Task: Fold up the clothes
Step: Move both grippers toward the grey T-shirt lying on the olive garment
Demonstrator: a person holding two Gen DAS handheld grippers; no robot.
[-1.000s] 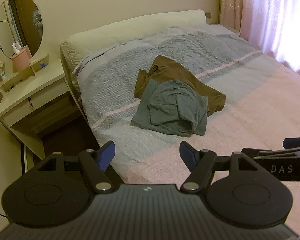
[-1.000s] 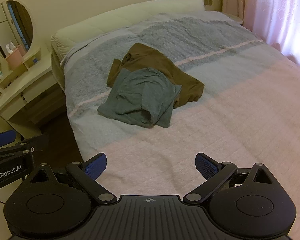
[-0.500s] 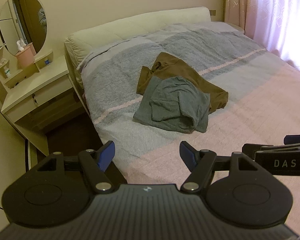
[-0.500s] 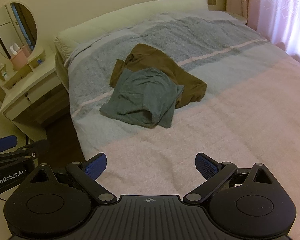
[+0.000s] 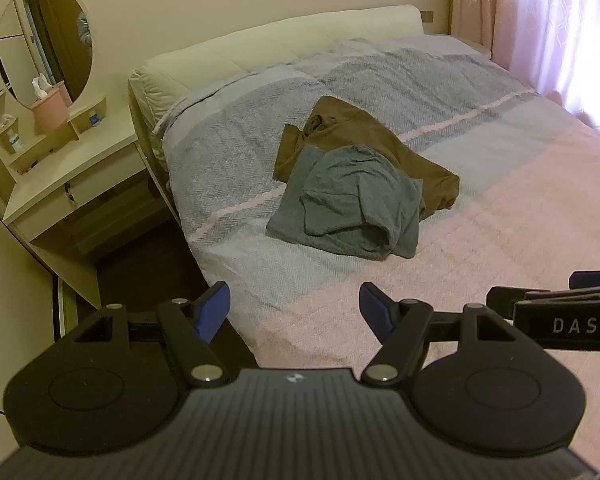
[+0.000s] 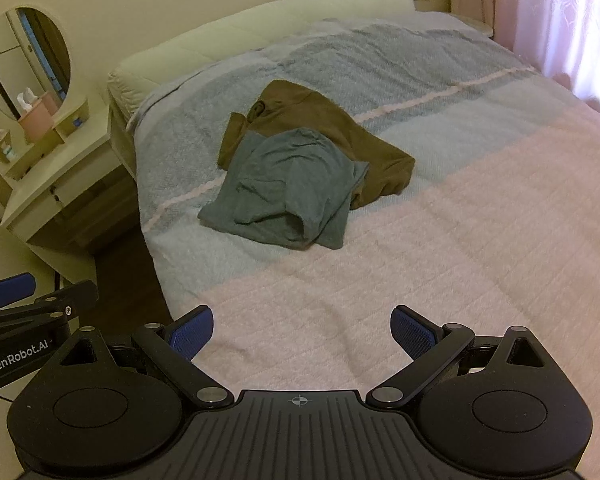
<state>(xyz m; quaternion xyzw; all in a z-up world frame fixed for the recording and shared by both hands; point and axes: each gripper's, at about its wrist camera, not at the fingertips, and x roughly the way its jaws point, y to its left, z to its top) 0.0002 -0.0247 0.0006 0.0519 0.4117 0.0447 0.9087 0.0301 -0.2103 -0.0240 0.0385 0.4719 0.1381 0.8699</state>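
Both cameras had drifted a little closer to the bed since a second earlier, so the clothes sat slightly larger and the dressing table slid further into the left wrist view. Nothing on the bed itself had changed place.

The left gripper point(image 5: 294, 308) hung over the near left corner of the bed point(image 5: 520, 216), its blue-tipped fingers spread wide with nothing between them. The right gripper point(image 6: 302, 330) hovered over the pink part of the blanket, fingers likewise spread apart and empty. Each showed at the edge of the other's view, side by side.

A grey shirt point(image 5: 348, 204) lay rumpled near the middle of the bed, well ahead of both grippers and touched by neither. It rested partly on top of a brown garment point(image 5: 364, 136), which stuck out behind it and to the right.

Left of the bed stood a pale dressing table point(image 5: 72, 168) with an oval mirror point(image 5: 44, 36) and a pink tissue box point(image 5: 50, 110). Pink curtains point(image 5: 552, 24) hung at the far right.
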